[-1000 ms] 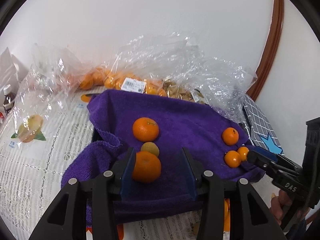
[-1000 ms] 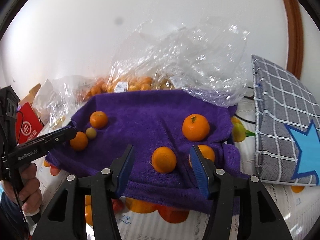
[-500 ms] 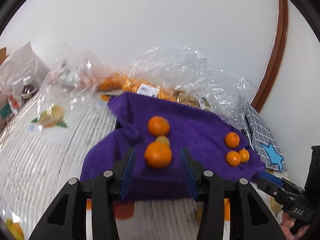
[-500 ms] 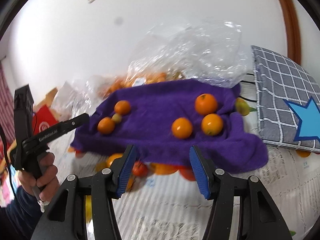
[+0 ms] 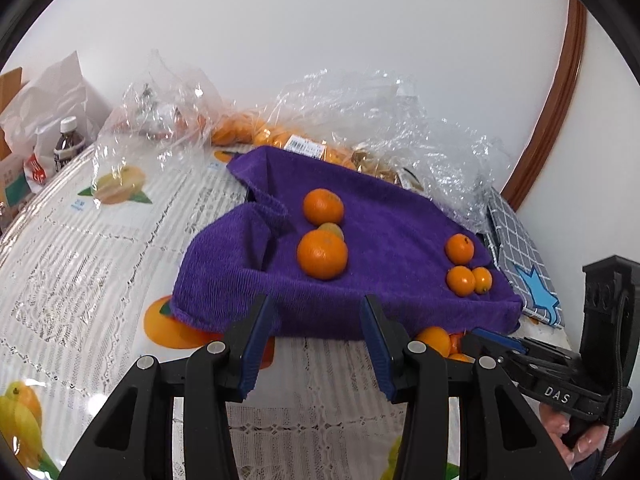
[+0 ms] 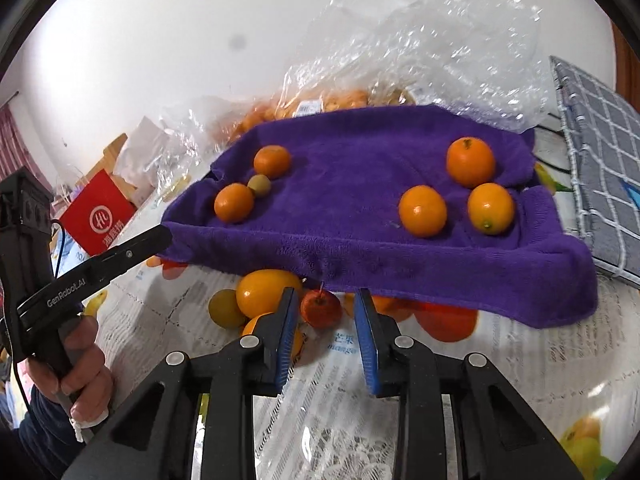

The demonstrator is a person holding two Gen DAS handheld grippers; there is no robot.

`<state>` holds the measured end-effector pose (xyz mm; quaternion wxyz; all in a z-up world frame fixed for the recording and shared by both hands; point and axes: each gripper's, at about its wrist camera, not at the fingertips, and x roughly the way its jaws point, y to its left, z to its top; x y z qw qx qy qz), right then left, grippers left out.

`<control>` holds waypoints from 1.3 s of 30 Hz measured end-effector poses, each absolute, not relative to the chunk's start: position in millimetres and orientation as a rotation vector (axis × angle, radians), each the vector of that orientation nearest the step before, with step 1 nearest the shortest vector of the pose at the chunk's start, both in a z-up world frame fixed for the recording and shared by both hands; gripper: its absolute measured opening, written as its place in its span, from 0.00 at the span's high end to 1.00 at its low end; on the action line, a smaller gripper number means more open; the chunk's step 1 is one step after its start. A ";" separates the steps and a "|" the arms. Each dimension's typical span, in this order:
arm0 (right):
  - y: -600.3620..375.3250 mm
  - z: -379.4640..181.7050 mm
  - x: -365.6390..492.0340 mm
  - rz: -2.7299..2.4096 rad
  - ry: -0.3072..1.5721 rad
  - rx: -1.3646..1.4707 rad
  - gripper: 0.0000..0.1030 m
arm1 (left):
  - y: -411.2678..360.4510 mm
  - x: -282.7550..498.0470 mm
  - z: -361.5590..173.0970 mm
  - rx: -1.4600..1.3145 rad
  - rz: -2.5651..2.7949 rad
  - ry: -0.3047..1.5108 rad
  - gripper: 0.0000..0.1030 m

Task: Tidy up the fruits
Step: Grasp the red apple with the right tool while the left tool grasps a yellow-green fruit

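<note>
Both grippers had been drawn back off the purple towel (image 6: 360, 184); the right gripper (image 6: 326, 312) jaws had just been narrowed on nothing, w/ a gap left; the left gripper (image 5: 316, 320) jaws were parted, empty; oranges (image 5: 322, 254) lay in two groups on the towel, apparently sorted.

A table (image 5: 80, 280) in a white lace cloth printed with fruit pictures is carrying everything. A purple towel (image 6: 360, 240) is lying spread on it, clear plastic bags (image 5: 380, 120) are crowding behind (one is holding oranges), a grey checked pad (image 6: 600, 160) is sitting beside the towel, and a dark bottle (image 5: 70, 144) is standing far left.
</note>
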<state>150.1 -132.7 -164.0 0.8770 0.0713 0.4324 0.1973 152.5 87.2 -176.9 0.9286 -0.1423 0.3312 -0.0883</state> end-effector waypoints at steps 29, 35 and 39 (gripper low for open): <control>-172.4 -174.2 139.3 0.195 0.915 0.137 0.77 | 75.9 154.4 -178.7 -0.263 -0.242 0.709 0.58; -181.6 -164.7 128.1 0.159 0.861 0.126 0.77 | 69.4 149.6 -178.5 -0.246 -0.301 0.712 0.64; -188.0 -156.0 115.7 0.113 0.807 0.082 0.77 | 64.7 140.2 -177.9 -0.236 -0.329 0.707 0.65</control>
